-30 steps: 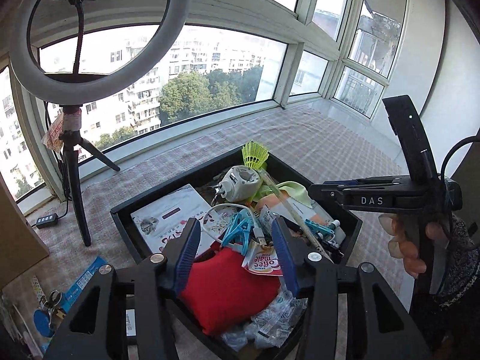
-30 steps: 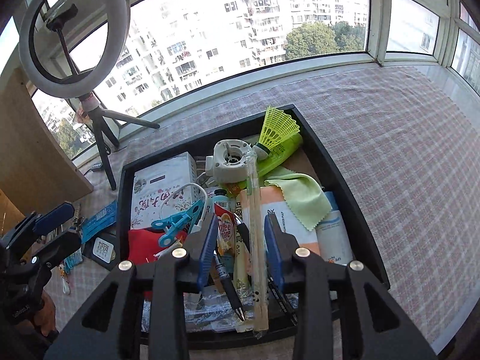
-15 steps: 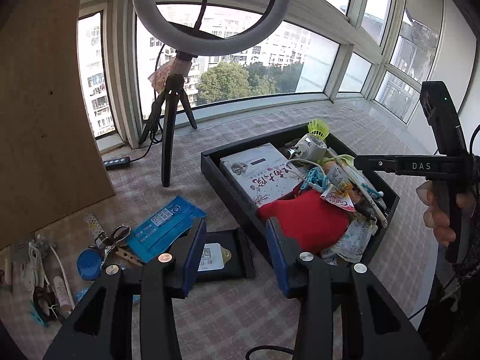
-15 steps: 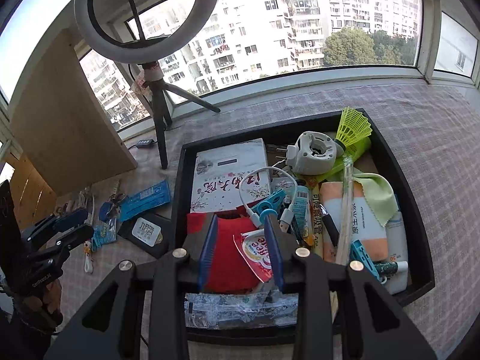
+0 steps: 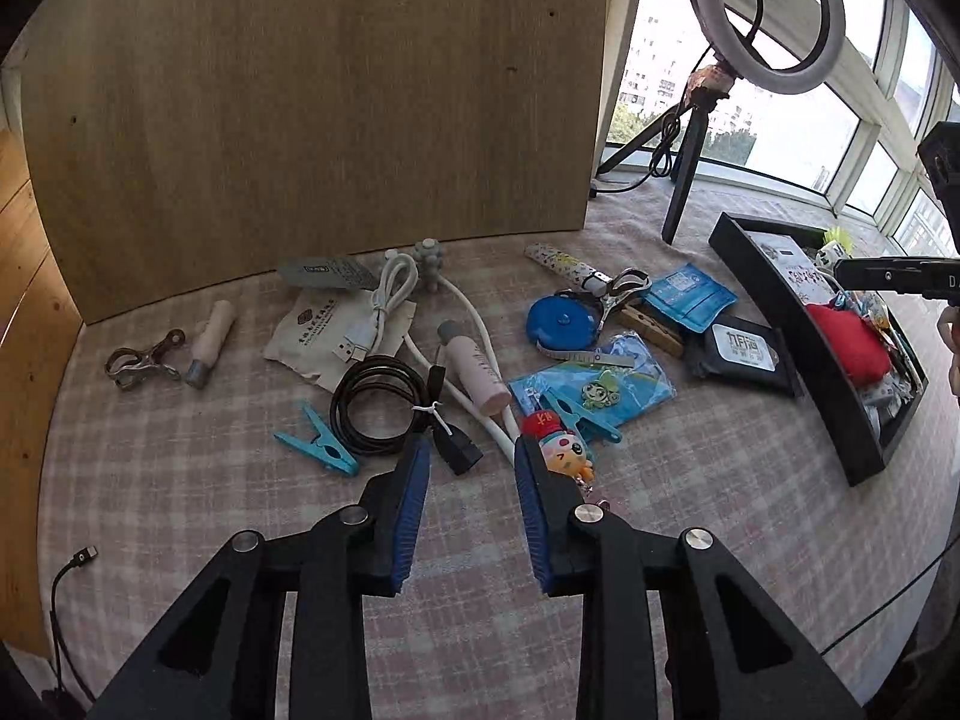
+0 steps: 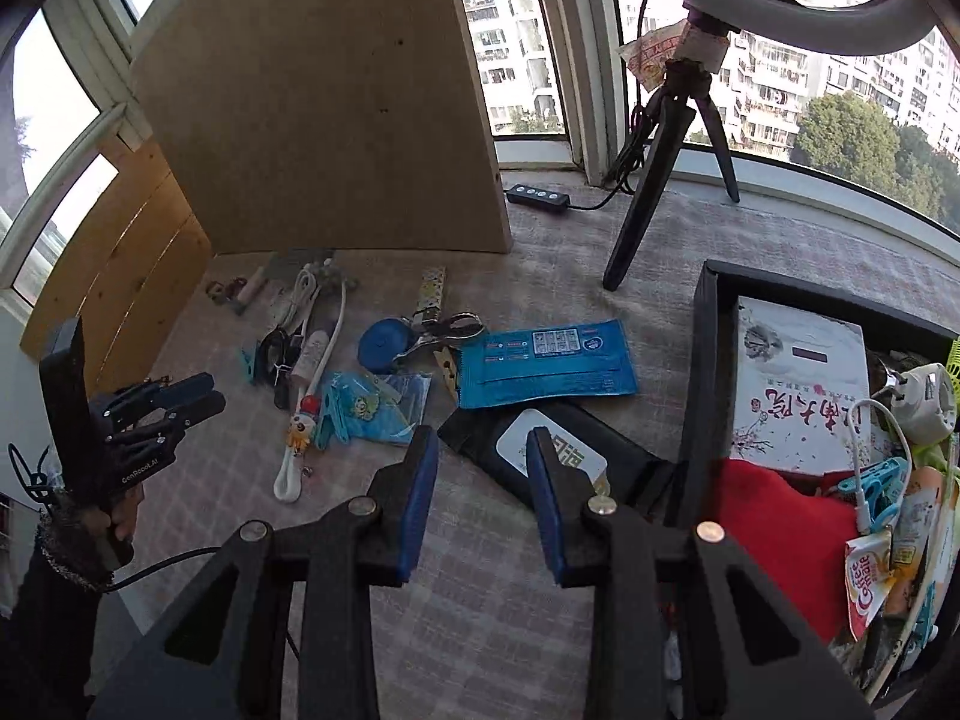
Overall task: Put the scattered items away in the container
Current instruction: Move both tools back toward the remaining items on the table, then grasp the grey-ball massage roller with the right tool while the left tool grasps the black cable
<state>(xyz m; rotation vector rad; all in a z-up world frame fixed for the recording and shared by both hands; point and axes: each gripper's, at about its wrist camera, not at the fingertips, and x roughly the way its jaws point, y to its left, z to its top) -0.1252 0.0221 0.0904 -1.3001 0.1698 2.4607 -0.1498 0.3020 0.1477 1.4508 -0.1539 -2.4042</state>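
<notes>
Your left tool [image 5: 471, 450] is closing on nothing above the scattered clutter; your right tool [image 6: 483, 444], jaws apart, hangs empty beside the black tray [image 6: 699, 396].

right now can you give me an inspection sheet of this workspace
surface: pink checked cloth, wrinkle-free where bare
job's things: black rectangular tray already piled with a red cushion and a white booklet; still outside it a blue round tape measure, blue flat packet, black wipes pack, pink tube, teal clothes peg
clutter: cartoon doll keychain beside left fingertips
grippers: left gripper closing, nothing between jaws; right gripper open above wipes pack
cables: coiled black cable, white usb cable
surroundings: wooden board, ring light tripod, windows
</notes>
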